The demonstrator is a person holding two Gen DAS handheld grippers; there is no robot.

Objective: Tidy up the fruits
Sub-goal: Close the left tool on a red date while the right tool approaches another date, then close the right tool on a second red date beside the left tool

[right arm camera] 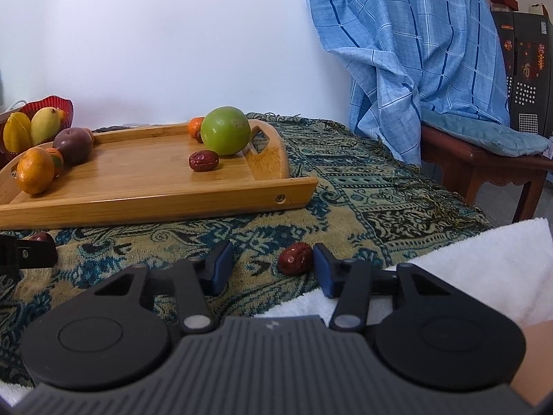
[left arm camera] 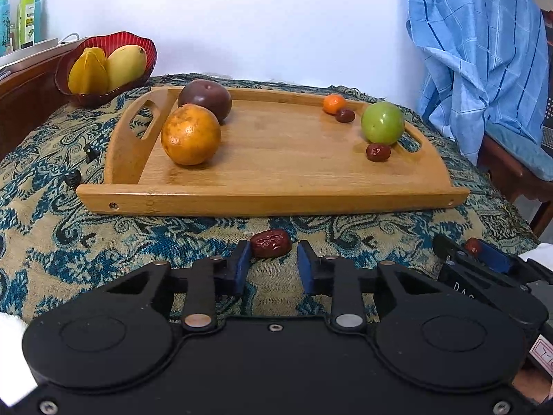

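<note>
Already a large orange point(left arm camera: 190, 135), a green fruit point(left arm camera: 382, 122) and smaller fruits are set on the wooden tray point(left arm camera: 269, 202). Left on the cloth-covered counter point(left arm camera: 103, 242), one date point(left arm camera: 270, 243) is clamped in the left gripper point(left arm camera: 273, 247) jaws; a second date point(right arm camera: 294, 258) lies between the parted right gripper point(right arm camera: 272, 247) jaws.

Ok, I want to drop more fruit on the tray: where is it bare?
The tray middle is bare, between the orange on the left and the green fruit on the right. Crowded: far right corner, with mandarin and red dates; far left, with the purple fruit.
</note>
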